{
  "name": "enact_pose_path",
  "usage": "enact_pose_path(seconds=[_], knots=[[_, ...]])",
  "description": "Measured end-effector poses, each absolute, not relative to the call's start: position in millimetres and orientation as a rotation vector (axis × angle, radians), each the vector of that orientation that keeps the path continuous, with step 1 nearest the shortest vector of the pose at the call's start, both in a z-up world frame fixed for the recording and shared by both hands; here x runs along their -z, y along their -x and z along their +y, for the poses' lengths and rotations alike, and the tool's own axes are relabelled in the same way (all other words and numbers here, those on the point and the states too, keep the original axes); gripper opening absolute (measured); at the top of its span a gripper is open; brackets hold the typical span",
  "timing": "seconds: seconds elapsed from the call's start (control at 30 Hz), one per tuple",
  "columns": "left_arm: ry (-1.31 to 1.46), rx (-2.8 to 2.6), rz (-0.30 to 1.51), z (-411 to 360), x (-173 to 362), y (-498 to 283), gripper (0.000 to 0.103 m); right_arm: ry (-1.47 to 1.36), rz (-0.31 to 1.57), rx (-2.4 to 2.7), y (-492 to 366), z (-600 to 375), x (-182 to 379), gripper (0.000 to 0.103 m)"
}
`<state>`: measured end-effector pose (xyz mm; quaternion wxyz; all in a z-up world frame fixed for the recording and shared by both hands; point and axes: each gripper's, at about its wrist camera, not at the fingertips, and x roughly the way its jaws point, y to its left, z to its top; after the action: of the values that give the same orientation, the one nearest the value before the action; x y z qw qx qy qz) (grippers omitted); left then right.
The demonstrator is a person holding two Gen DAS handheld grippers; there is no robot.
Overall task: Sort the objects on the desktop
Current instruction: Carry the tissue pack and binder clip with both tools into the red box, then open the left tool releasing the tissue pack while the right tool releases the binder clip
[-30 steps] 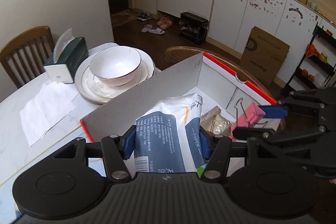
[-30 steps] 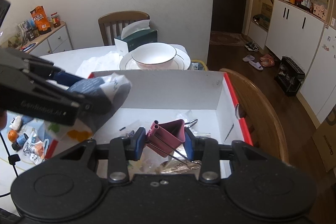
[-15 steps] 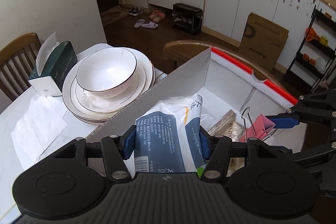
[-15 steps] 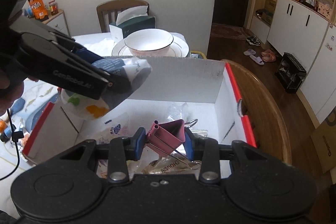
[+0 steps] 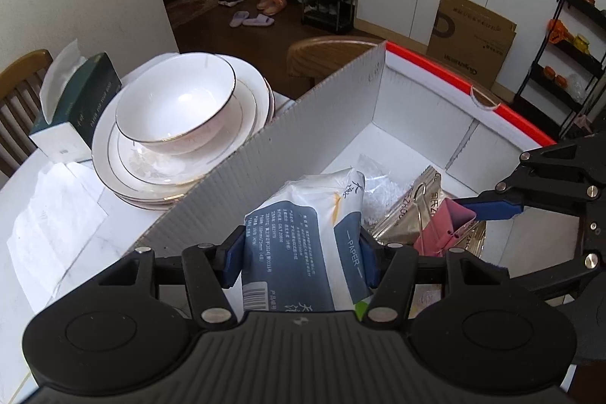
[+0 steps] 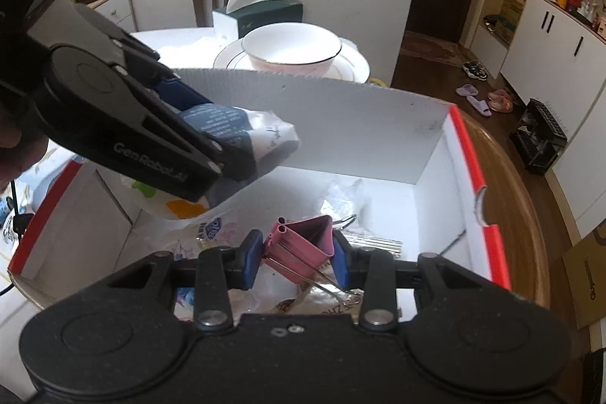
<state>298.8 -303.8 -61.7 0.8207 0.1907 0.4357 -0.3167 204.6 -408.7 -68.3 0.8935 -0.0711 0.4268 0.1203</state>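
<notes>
While both loads are hanging over the open box | we are gripping the tissue pack in the left gripper, fingers closed on it | right gripper is clamping the pink binder clip above the box floor | step: dropping off | next: we judge lowering and opening the fingers, clear of the box wall.
</notes>
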Motion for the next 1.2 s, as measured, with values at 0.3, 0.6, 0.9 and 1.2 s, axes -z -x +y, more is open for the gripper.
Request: enact_pose_path(seconds=[0.3,0.6,0.9,1.2], knots=[[-0.413,0.7,0.982,-306,75,-302,0.058,0.164,0.929,-0.287,-205,-405,80,0.036],[-0.392,0.684,1.044,-301,88,-309,0.059,0.172,0.934,-0.291,-208,-404,83,0.035],[-0.366,0.662,1.055,-296,90,-311,0.068,0.173,0.933,-0.294,-209,-403,81,0.038],[-0.347,0.664,1.021,-291,78,-305,0.07,0.154,0.913,-0.301,-202,-408,72,0.044]])
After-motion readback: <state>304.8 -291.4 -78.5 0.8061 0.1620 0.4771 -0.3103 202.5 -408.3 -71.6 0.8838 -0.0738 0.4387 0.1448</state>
